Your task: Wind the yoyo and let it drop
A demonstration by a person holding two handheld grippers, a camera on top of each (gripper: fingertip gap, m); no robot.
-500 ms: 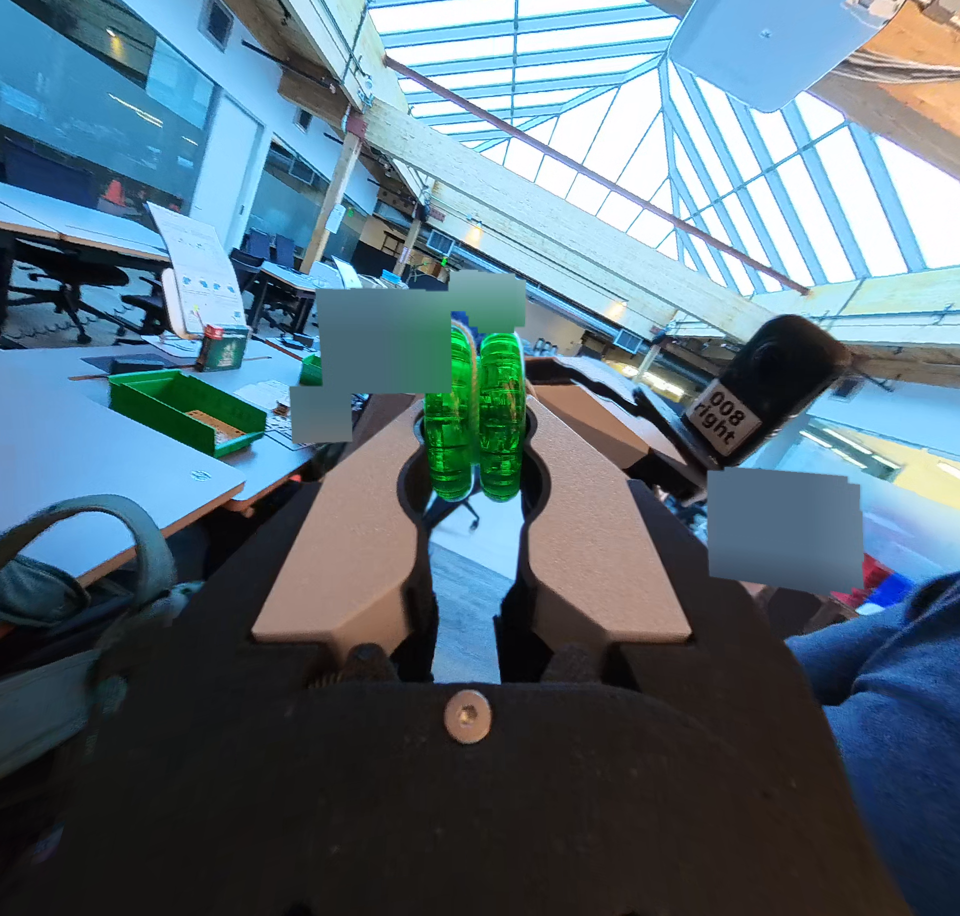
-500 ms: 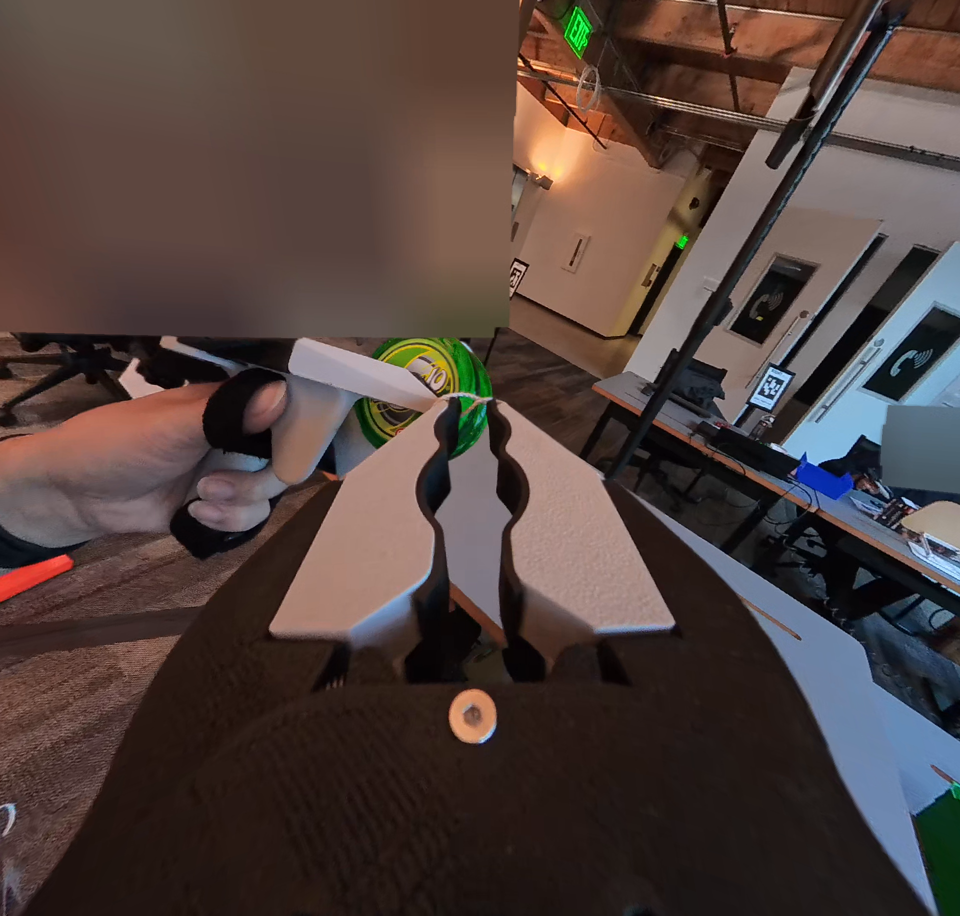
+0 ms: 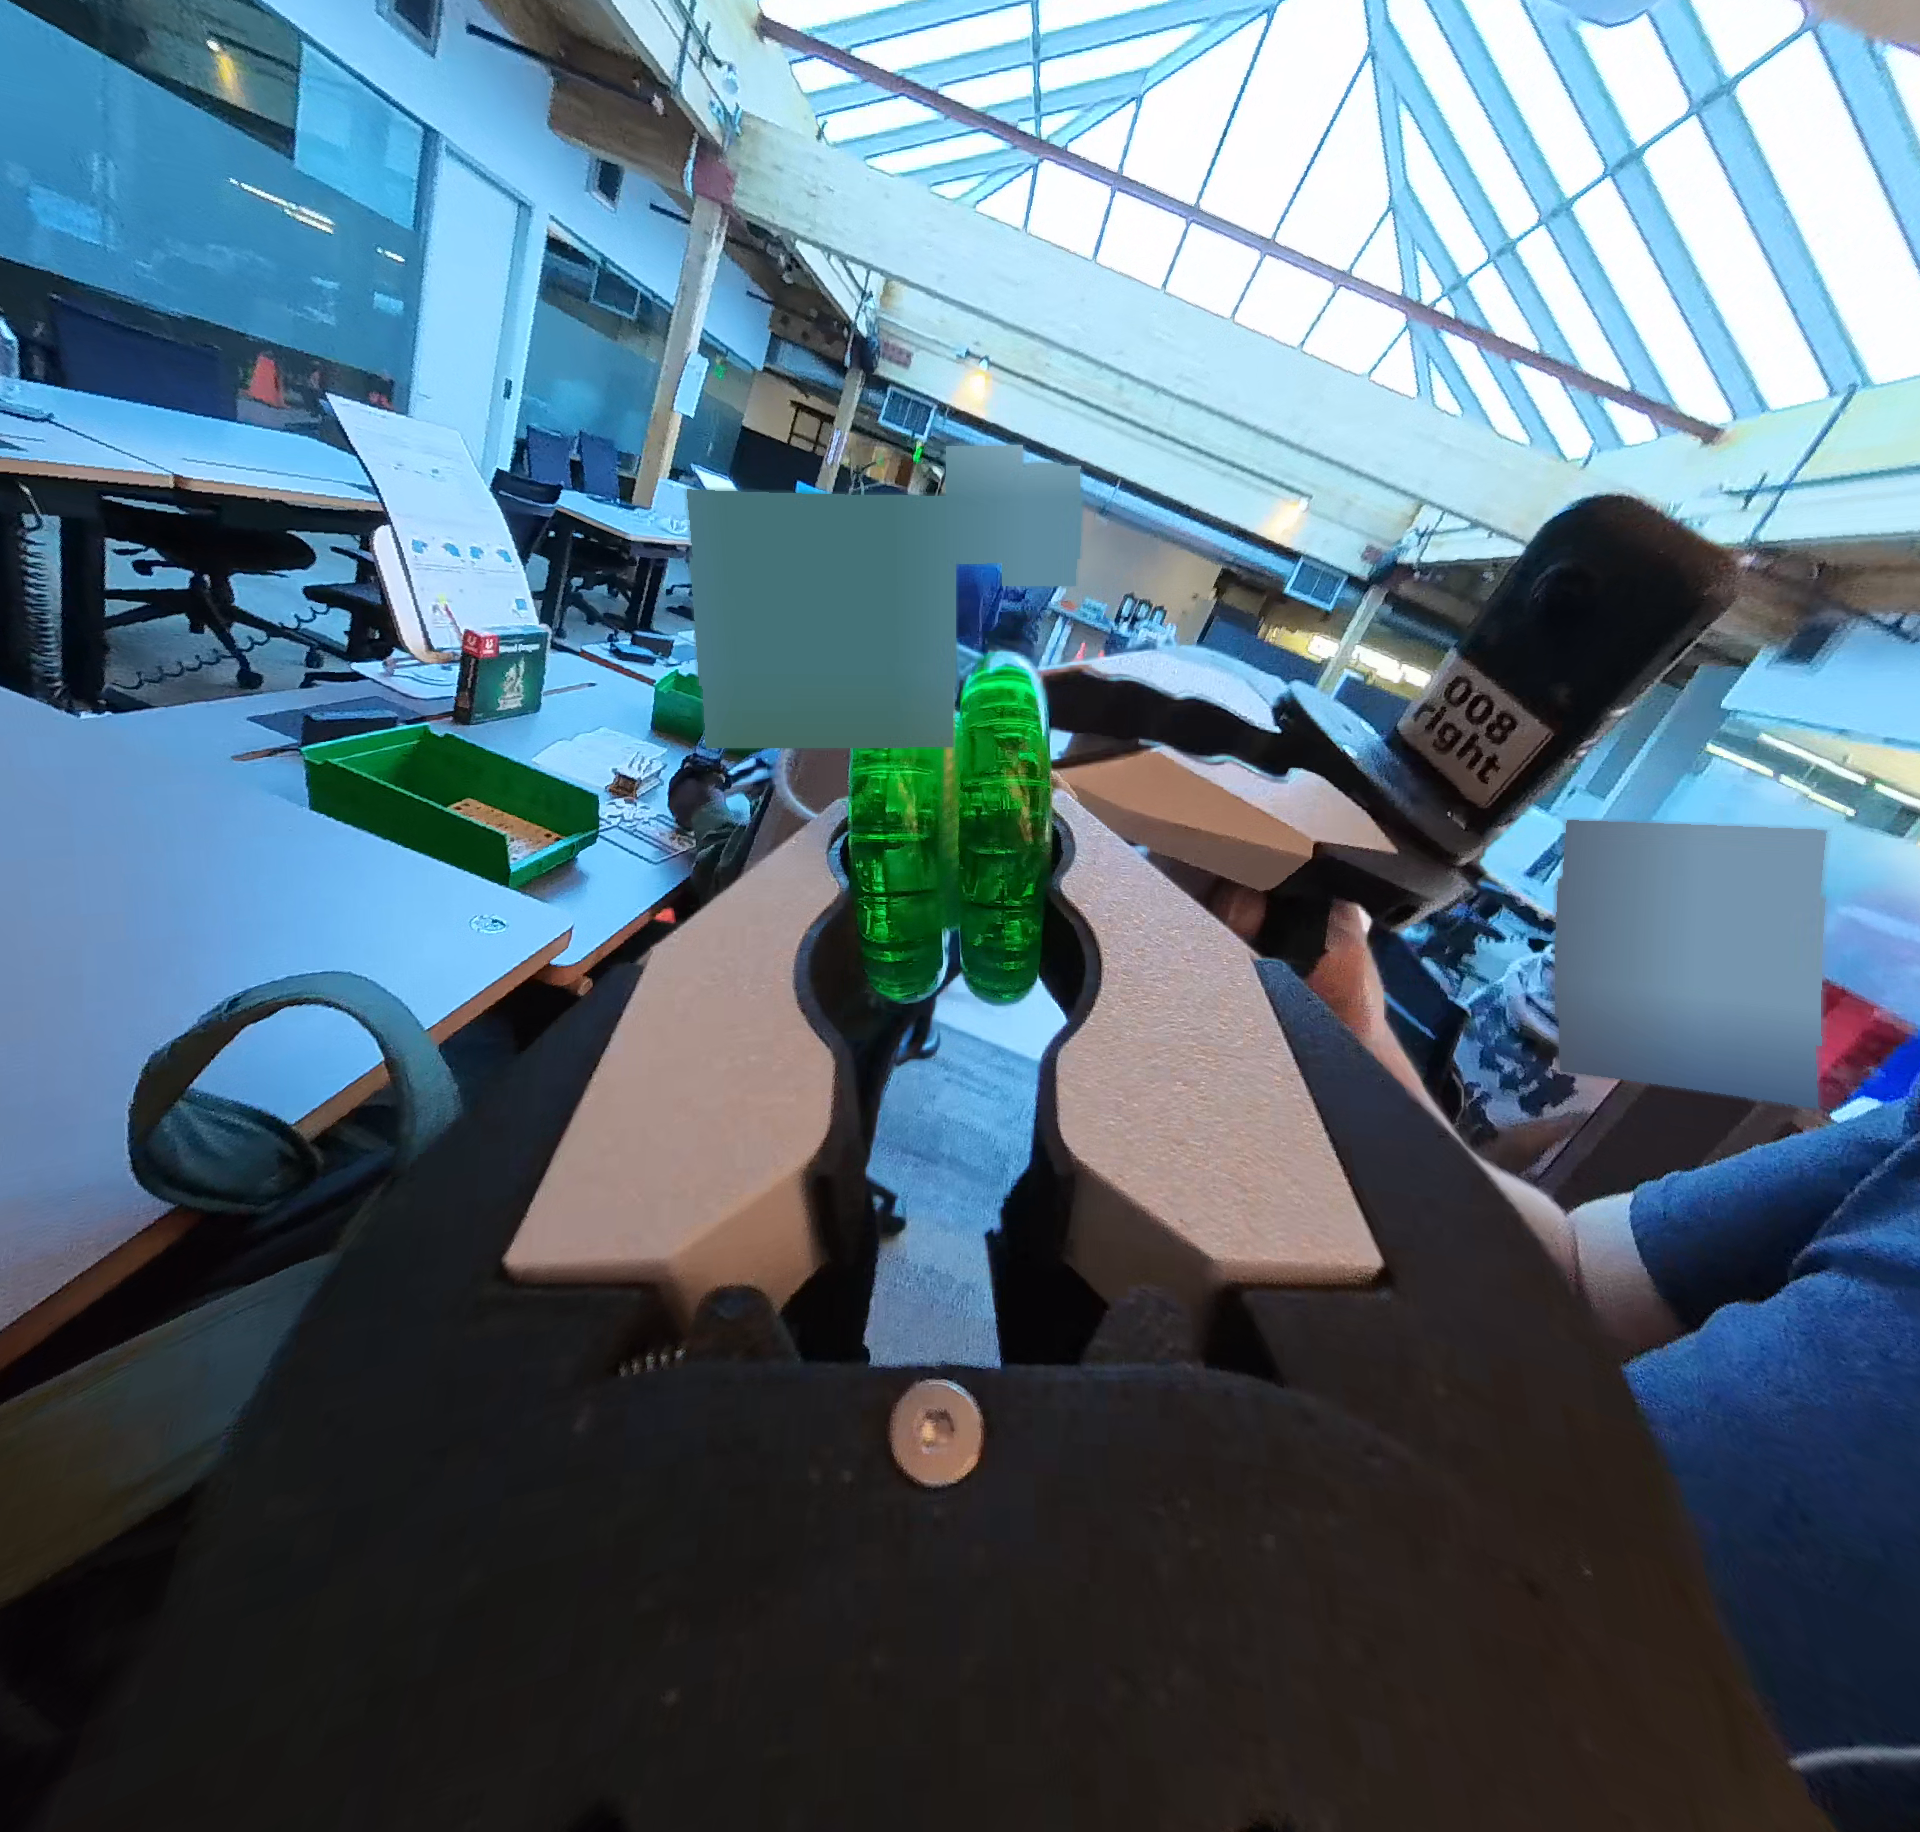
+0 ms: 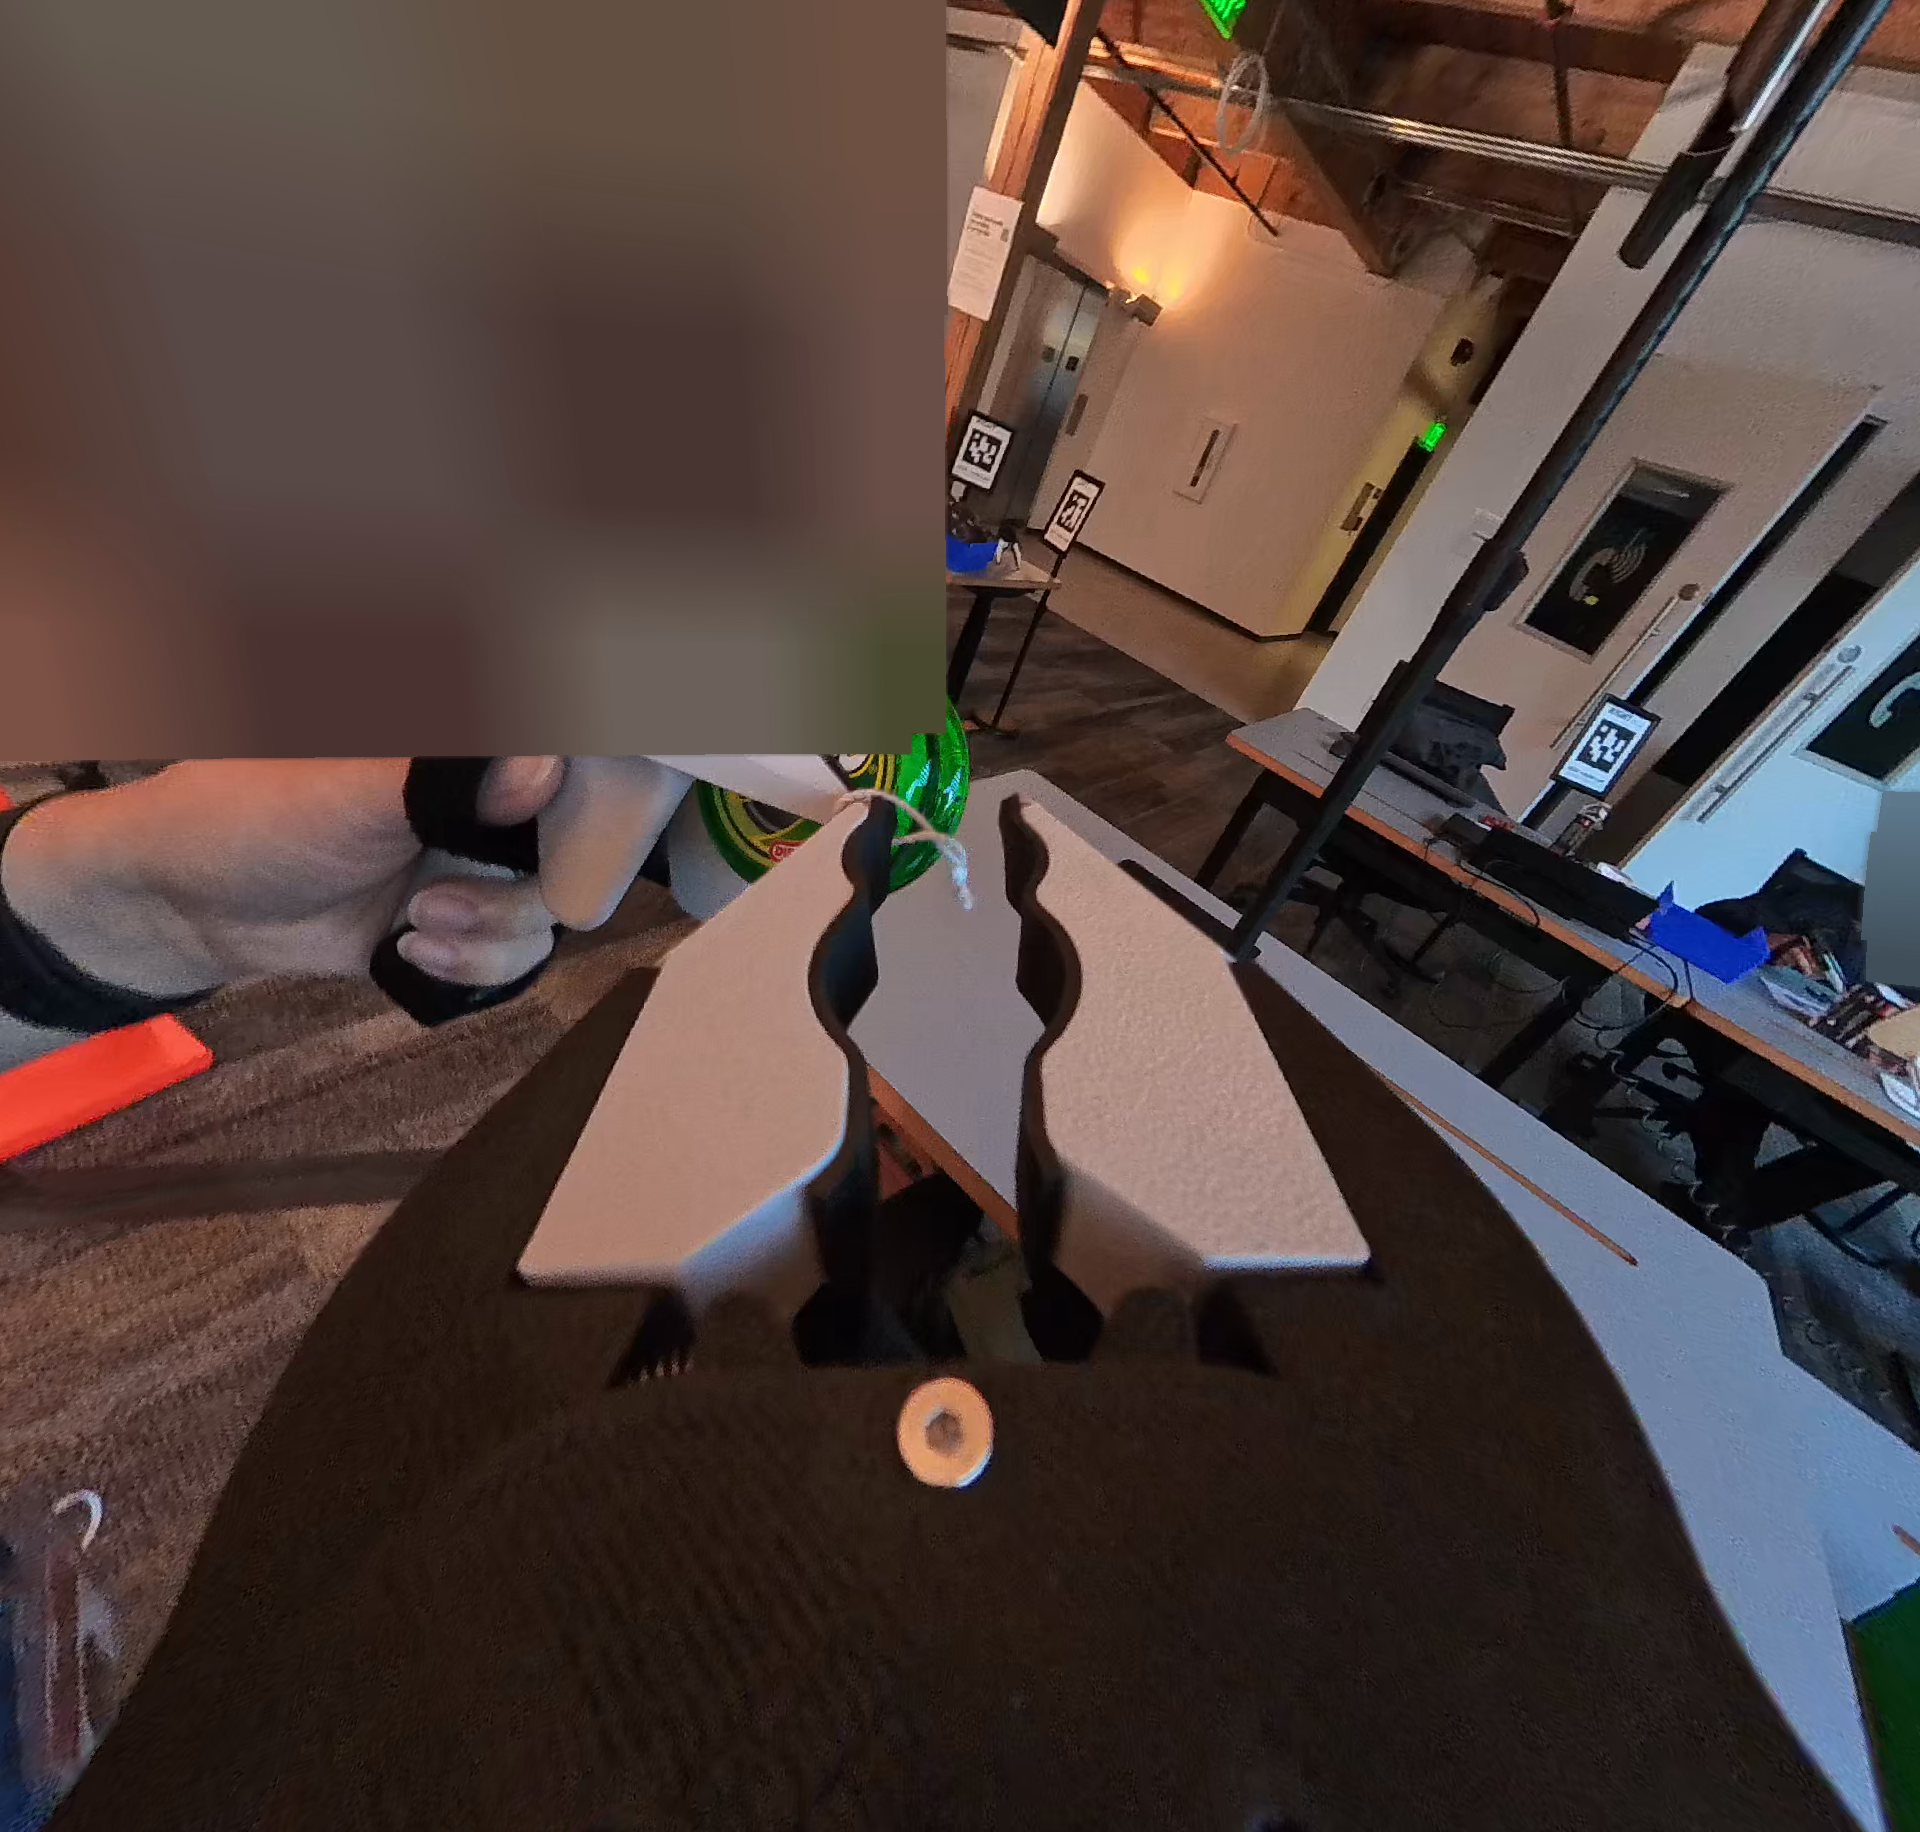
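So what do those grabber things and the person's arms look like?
Both tongs look alike: two pale, flat, wedge-shaped fingers with wavy black inner edges, on a black textured body with a silver screw in the middle. The right tongs, seen from the left wrist view, carry a rounded black block with a white label. The person wears a blue sleeve and black finger loops.

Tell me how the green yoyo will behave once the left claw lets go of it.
The yoyo looks like hard, glossy clear plastic, so probably stiff and somewhat slippery. Its two round halves are pinched in the left claw; freed, it would likely drop and roll. Its string looks thin and limp beside the open right claw.
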